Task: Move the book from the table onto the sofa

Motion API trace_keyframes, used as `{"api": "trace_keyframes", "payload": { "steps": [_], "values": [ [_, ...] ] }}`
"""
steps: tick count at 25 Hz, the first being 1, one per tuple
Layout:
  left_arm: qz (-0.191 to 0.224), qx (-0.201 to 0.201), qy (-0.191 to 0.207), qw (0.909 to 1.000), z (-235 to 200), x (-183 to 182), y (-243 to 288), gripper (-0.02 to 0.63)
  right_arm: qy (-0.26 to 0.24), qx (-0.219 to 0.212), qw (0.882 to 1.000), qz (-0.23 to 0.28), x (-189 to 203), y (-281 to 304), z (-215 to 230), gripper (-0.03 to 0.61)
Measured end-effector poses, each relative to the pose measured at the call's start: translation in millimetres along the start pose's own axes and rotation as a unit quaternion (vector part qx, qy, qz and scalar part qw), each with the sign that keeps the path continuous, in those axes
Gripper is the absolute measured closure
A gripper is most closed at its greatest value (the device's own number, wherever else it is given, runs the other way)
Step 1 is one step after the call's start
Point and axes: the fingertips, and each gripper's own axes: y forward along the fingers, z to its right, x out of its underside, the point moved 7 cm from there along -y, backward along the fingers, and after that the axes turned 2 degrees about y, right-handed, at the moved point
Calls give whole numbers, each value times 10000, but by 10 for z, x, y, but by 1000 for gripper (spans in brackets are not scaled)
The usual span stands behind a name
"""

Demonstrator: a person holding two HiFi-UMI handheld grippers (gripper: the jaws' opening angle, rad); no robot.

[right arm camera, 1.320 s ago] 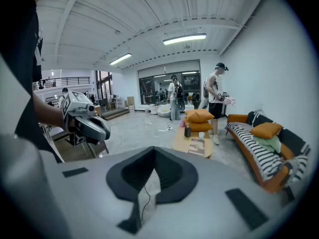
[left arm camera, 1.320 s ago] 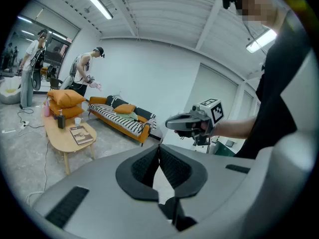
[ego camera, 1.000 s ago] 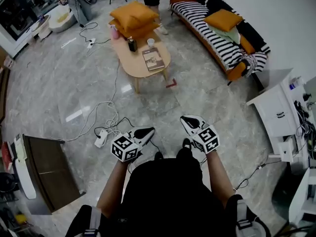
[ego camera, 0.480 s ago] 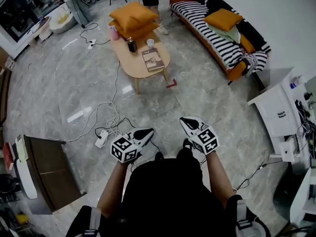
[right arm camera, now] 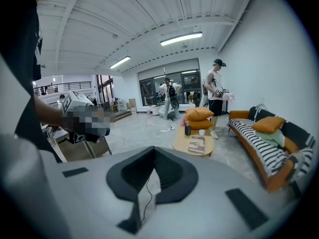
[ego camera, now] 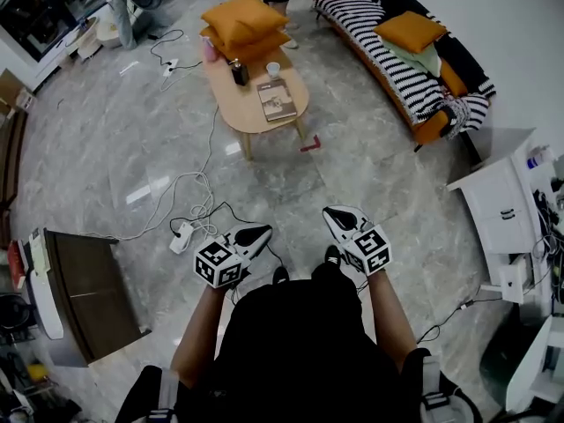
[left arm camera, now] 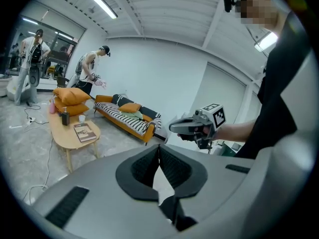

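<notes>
Head view: both forearms reach forward from the person's waist. The left gripper (ego camera: 264, 231) and right gripper (ego camera: 332, 211) are side by side above the floor, apart, noses tipped slightly down. The book (ego camera: 277, 100) lies on the table (ego camera: 256, 123) well ahead, with the sofa (ego camera: 398, 63) off to the right. Against a second ago, table and sofa sit a little higher and further right in the frame. The book is unmoved.

Left gripper view: the jaws are clenched together, with nothing between them.

Right gripper view: the jaws are likewise pressed together and empty, and the book lies on the table far ahead.
</notes>
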Motion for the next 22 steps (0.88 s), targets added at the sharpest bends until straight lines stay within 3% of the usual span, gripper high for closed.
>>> {"api": "trace_keyframes", "payload": {
  "steps": [16, 22],
  "values": [
    [160, -1082, -384, 9933, 283, -457, 1118, 603, -190, -957, 9933, -618, 295, -315, 1404, 571],
    [-23, -1158, -364, 9926, 460, -507, 1451, 603, -344, -1187, 9879, -940, 597, -368, 1670, 571]
  ]
}}
